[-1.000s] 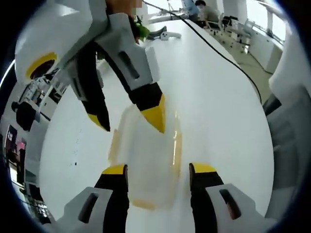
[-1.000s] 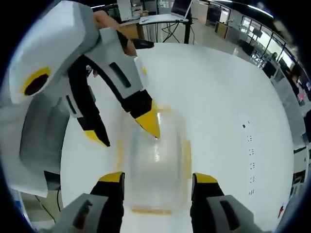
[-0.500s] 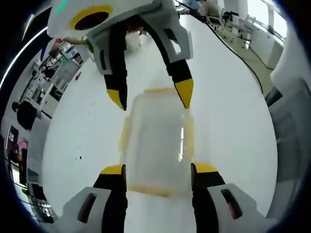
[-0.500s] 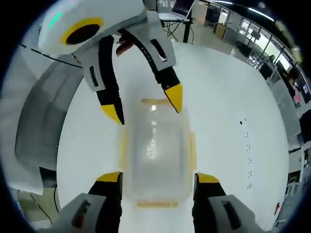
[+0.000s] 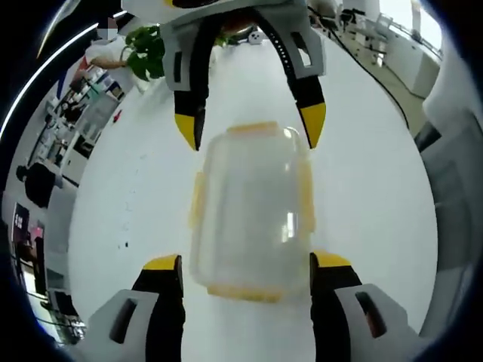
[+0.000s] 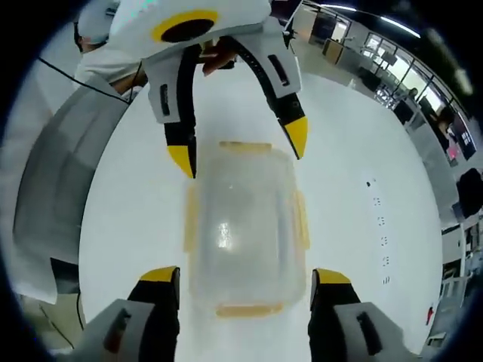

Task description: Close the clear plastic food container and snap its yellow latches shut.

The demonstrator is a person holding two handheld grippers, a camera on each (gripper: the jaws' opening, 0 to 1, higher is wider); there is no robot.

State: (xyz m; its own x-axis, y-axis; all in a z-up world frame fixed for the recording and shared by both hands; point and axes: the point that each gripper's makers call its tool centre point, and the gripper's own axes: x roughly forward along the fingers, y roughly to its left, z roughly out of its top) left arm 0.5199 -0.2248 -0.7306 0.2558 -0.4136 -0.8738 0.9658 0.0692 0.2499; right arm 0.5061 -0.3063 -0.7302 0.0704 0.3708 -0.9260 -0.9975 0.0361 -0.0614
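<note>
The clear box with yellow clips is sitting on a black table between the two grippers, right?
Not quite: the table is white, not black, as the left gripper view shows. The rest holds: the clear box with yellow clips sits between the left gripper and the right gripper.

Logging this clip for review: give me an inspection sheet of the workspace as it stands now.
Surface: white table, bare around the job.
Job's things: clear plastic food container with lid on, yellow latches along its edges; whether snapped, cannot tell.
Clutter: nothing seen.
Grippers: left tool open at one end of the container; right tool open at the opposite end.
Cables: black cable across the table.
Surroundings: office desks, green plant.
</note>
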